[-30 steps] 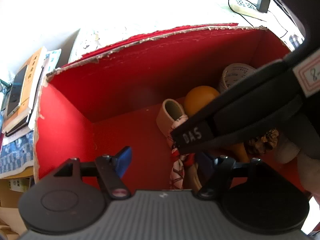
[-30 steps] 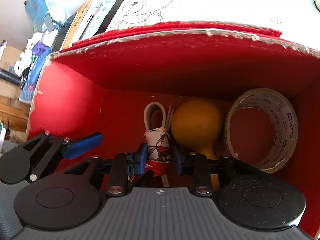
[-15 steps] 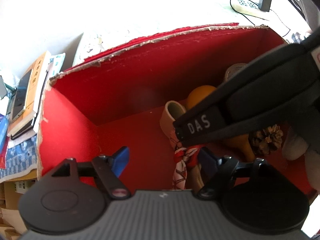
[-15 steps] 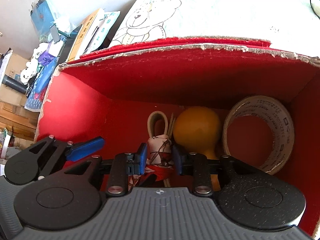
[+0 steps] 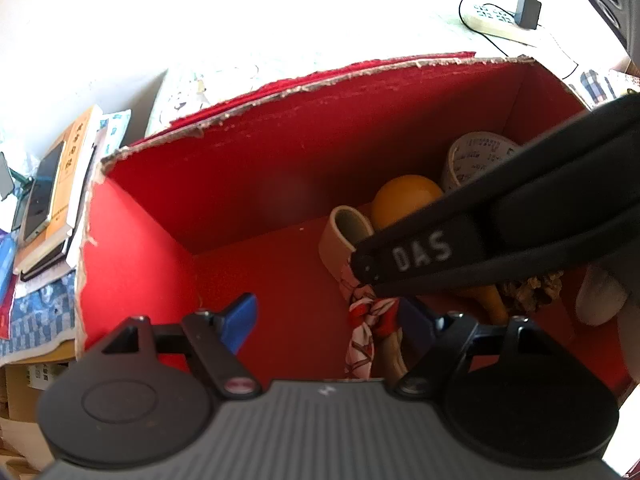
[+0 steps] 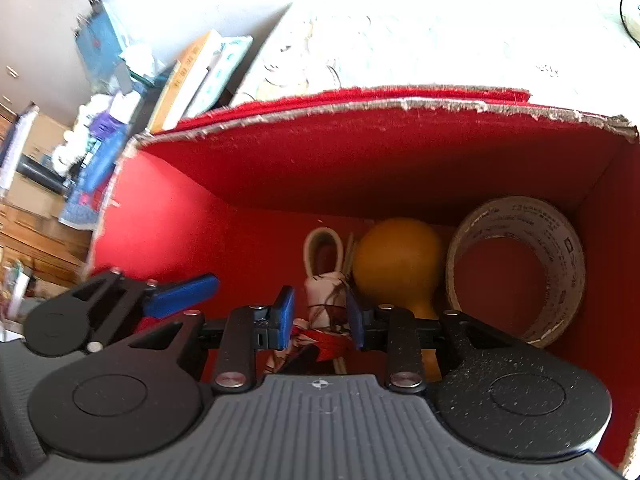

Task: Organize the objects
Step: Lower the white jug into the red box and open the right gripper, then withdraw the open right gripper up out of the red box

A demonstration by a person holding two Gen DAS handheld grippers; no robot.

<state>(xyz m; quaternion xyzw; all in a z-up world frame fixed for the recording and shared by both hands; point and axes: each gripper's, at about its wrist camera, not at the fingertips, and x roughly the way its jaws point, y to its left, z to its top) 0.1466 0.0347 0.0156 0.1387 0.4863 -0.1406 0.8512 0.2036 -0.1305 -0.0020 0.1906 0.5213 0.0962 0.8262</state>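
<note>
Strong light is washing out the surface (image 5: 320,20) behind the red box (image 5: 240,184) in both views, bleaching its printed pattern almost to white, while the box's far inner wall is lying in shade. The fisheye lenses are bending the box rim into a curve and darkening the picture corners. In the right wrist view the clutter (image 6: 100,120) at the left edge is smearing with blur.
</note>
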